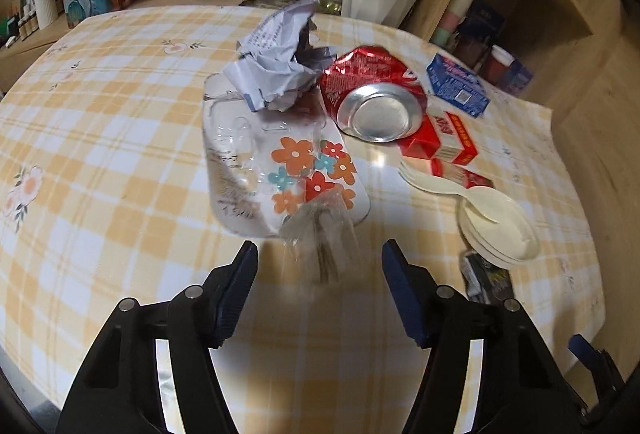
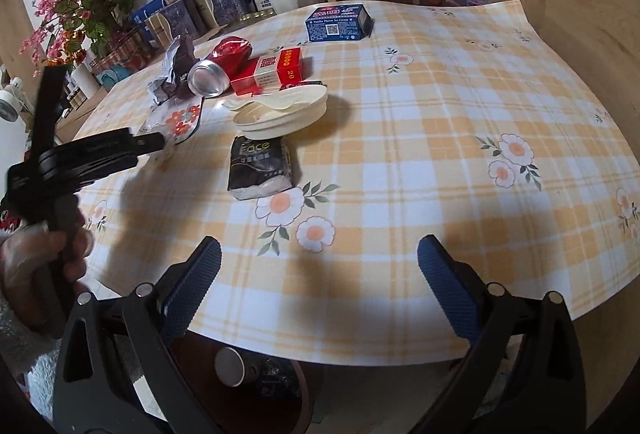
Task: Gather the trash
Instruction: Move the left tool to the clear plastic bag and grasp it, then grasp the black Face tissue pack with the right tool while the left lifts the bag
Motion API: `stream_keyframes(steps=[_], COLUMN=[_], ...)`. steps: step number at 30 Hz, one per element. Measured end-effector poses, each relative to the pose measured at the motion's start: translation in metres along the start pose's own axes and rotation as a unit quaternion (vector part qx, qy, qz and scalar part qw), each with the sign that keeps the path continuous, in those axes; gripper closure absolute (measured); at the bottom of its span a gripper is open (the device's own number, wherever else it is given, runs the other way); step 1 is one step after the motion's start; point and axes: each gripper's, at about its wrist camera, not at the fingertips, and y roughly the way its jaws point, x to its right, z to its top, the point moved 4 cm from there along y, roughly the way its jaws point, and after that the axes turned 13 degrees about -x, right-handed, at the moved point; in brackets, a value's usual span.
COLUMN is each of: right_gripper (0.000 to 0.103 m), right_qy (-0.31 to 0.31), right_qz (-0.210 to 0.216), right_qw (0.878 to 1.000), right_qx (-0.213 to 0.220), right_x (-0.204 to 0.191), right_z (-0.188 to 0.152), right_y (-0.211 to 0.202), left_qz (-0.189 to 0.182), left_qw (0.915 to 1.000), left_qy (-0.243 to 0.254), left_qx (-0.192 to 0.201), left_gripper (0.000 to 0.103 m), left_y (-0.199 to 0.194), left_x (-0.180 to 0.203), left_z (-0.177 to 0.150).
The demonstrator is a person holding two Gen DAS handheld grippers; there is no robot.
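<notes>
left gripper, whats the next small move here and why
Probably ease the left gripper forward a little and close on the clear flowered wrapper. Its jaws stand open and empty, and the wrapper's twisted end lies just ahead, between them. The right gripper hangs open over bare tablecloth, far from the trash.

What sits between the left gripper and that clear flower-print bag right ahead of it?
Nothing visible. The left gripper is open, and the flower-print bag's twisted end lies between its fingers. The crumpled paper and crushed can lie beyond.

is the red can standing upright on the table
No, the red can lies crushed on its side, its silver bottom facing the camera, beside the crumpled paper.
</notes>
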Motion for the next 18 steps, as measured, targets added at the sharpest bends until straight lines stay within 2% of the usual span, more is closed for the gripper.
stream_keyframes(steps=[3, 4, 5, 6, 8, 14, 16, 18], right_gripper=[0.006, 0.006, 0.006, 0.006, 0.006, 0.007, 0.015, 0.019], right_qy=[-0.006, -0.009, -0.012, -0.016, -0.023, -0.051, -0.058, -0.061], right_qz=[0.010, 0.011, 0.012, 0.012, 0.012, 0.023, 0.029, 0.027], right_qw=[1.000, 1.000, 1.000, 1.000, 1.000, 0.998, 0.998, 0.997], right_qx=[-0.001, 0.000, 0.000, 0.002, 0.002, -0.008, -0.014, -0.025], right_x=[0.001, 0.000, -0.001, -0.002, -0.006, -0.027, -0.034, -0.041], right_z=[0.005, 0.006, 0.008, 0.010, 0.014, 0.031, 0.037, 0.045], right_y=[0.003, 0.005, 0.005, 0.007, 0.010, 0.027, 0.035, 0.047], left_qz=[0.012, 0.020, 0.021, 0.019, 0.002, -0.032, -0.042, -0.051], left_qw=[0.9997, 0.9993, 0.9987, 0.9985, 0.9984, 0.9973, 0.9972, 0.9973], left_qy=[0.021, 0.031, 0.046, 0.051, 0.057, 0.064, 0.060, 0.052], left_qx=[0.002, 0.006, 0.006, 0.005, 0.001, -0.012, -0.014, -0.011], left_gripper=[0.044, 0.062, 0.070, 0.071, 0.079, 0.080, 0.080, 0.081], left_y=[0.008, 0.007, 0.007, 0.006, 0.000, -0.023, -0.031, -0.041], left_x=[0.006, 0.006, 0.007, 0.008, 0.004, -0.013, -0.018, -0.024], left_z=[0.002, 0.001, -0.001, -0.002, -0.008, -0.037, -0.046, -0.056])
